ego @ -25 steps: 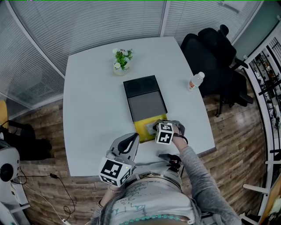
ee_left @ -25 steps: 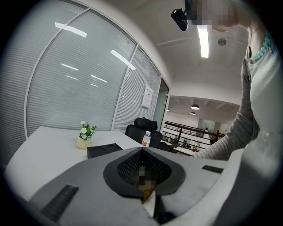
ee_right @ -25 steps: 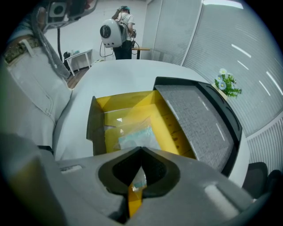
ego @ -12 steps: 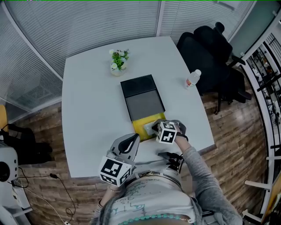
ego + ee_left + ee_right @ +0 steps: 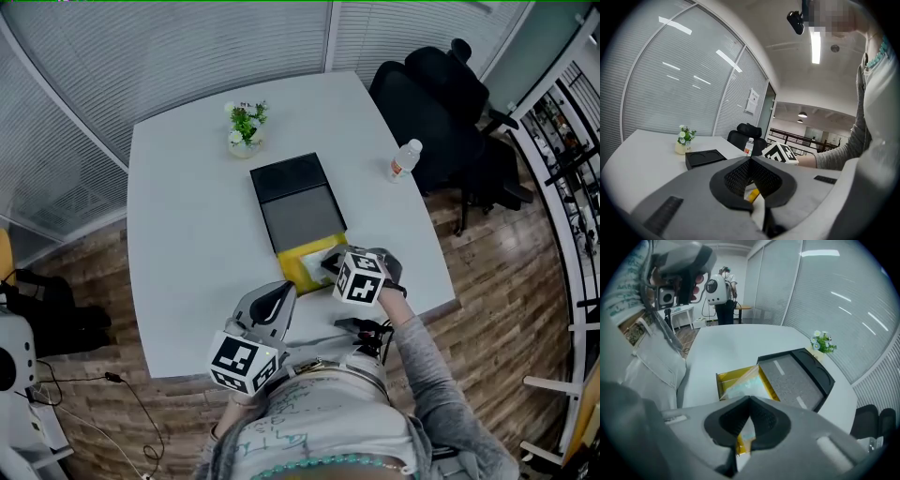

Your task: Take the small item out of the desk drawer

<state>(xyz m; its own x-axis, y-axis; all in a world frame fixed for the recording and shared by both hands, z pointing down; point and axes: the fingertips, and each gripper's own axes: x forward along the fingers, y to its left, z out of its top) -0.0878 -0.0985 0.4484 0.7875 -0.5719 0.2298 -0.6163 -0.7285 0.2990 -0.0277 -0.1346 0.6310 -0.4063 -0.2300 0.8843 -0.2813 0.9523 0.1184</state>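
Pinching a corner of the clear plastic packet (image 5: 746,388), the right gripper (image 5: 750,399) holds it over the open yellow drawer (image 5: 736,373); left gripper (image 5: 751,157) pressed together, empty

Table (image 5: 187,234) left half: lay bare, free passage | centre: black drawer unit (image 5: 298,202) stood, yellow drawer (image 5: 305,264) pulled out toward the near edge (right gripper (image 5: 330,269), pinching a clear packet (image 5: 746,385), hung over it) | far edge: plant (image 5: 245,125) | right edge: bottle (image 5: 403,159)
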